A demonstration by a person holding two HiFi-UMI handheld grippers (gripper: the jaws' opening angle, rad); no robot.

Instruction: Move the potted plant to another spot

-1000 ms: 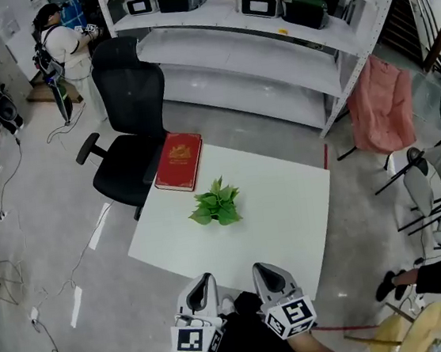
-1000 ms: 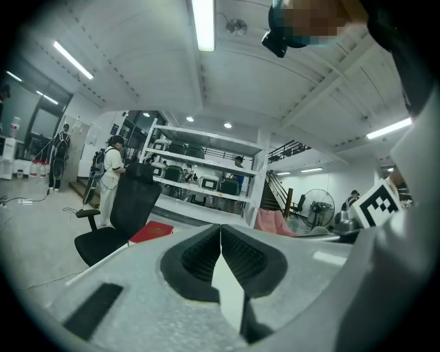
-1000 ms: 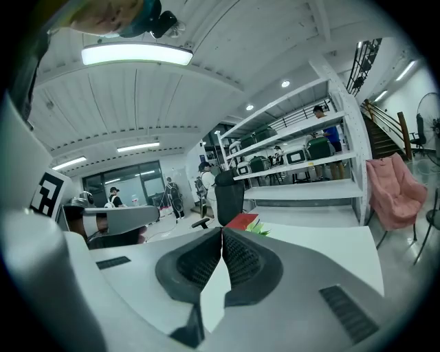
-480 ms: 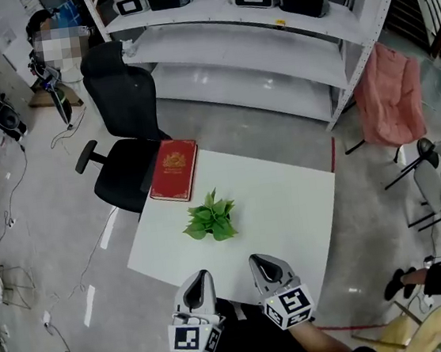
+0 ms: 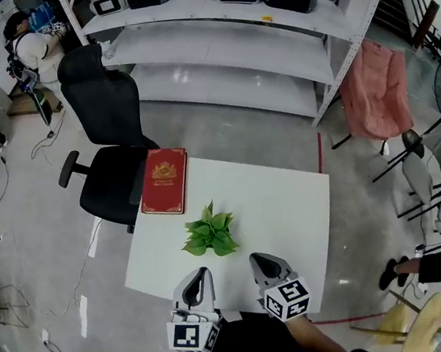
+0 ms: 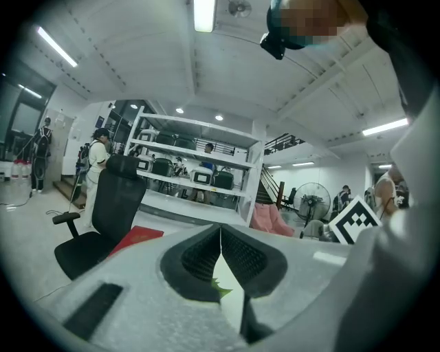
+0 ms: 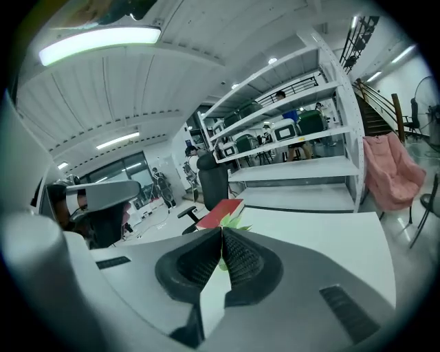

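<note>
The potted plant (image 5: 210,234), a small bunch of green leaves, stands near the middle of the white table (image 5: 289,211). My left gripper (image 5: 198,278) and right gripper (image 5: 261,263) hover side by side over the table's near edge, short of the plant, both shut with nothing between the jaws. In the left gripper view a few leaves of the plant (image 6: 218,288) peek out below the shut left gripper (image 6: 221,230). The right gripper view shows the plant (image 7: 235,221) just past the tips of the right gripper (image 7: 222,229).
A red book (image 5: 163,181) lies on the table's far left corner. A black office chair (image 5: 110,153) stands behind it. White shelving (image 5: 228,43) with cases lines the back, and a pink cloth (image 5: 376,88) hangs at the right. A person (image 5: 29,47) stands far left.
The view has shifted so the table and plant sit nearer to both grippers. Both grippers stay shut and side by side.
</note>
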